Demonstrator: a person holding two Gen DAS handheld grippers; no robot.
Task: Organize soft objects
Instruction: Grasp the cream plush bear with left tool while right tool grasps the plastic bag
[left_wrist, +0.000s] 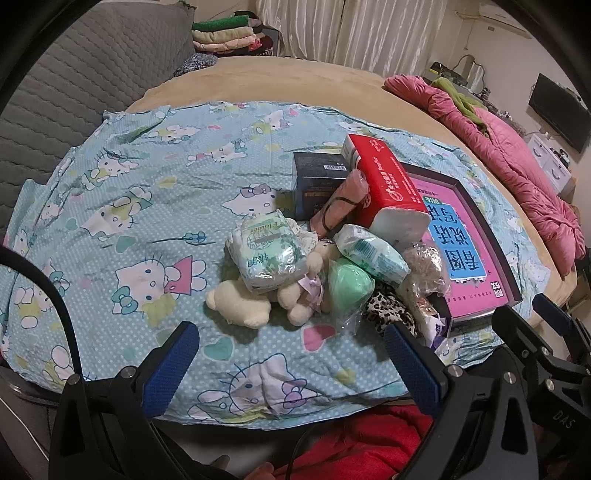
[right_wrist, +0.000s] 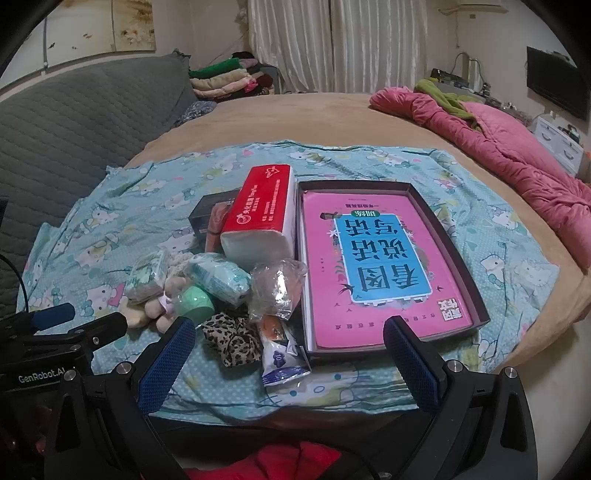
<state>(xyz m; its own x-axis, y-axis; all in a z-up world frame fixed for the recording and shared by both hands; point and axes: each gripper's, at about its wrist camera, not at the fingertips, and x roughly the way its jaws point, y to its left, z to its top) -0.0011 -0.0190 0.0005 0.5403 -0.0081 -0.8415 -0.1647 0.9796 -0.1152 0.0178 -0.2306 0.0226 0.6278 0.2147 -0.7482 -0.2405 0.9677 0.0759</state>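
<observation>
**Soft stuff all heaped up, nothing picked yet**

So the soft things are sitting in one jumbled pile on the cartoon-cat sheet (left_wrist: 122, 206) spread over the bed. There's a cream plush toy (left_wrist: 240, 306) at the front, with a tissue pack (left_wrist: 266, 254) resting on top of it, a second tissue pack (left_wrist: 373, 254) beside that, a green ball in plastic wrap (left_wrist: 349, 284), a leopard-print scrunchie (right_wrist: 232, 338), a crinkly clear bag (right_wrist: 279, 290) and a small blue-and-white packet (right_wrist: 282, 363). Behind them a big red tissue block (right_wrist: 266, 214) leans up against a dark box (left_wrist: 317, 177) and a rolled pink cloth (left_wrist: 338, 205).

Just right of the pile is a shallow dark tray (right_wrist: 469, 280), and the only thing in it is a pink book (right_wrist: 373, 273) lying flat. No soft items in there yet.

The left hand-held gripper (left_wrist: 291, 365) and the right hand-held gripper (right_wrist: 290, 358) both hover near the front of the pile, fingers spread wide, holding nothing.

What I'd worry about: everything overlaps, so grabbing the plush probably tips that tissue pack off. The plastic-wrapped bits look slippery and may squirt out of a pinch. And nudge the red block and it could topple onto the smaller things.
</observation>
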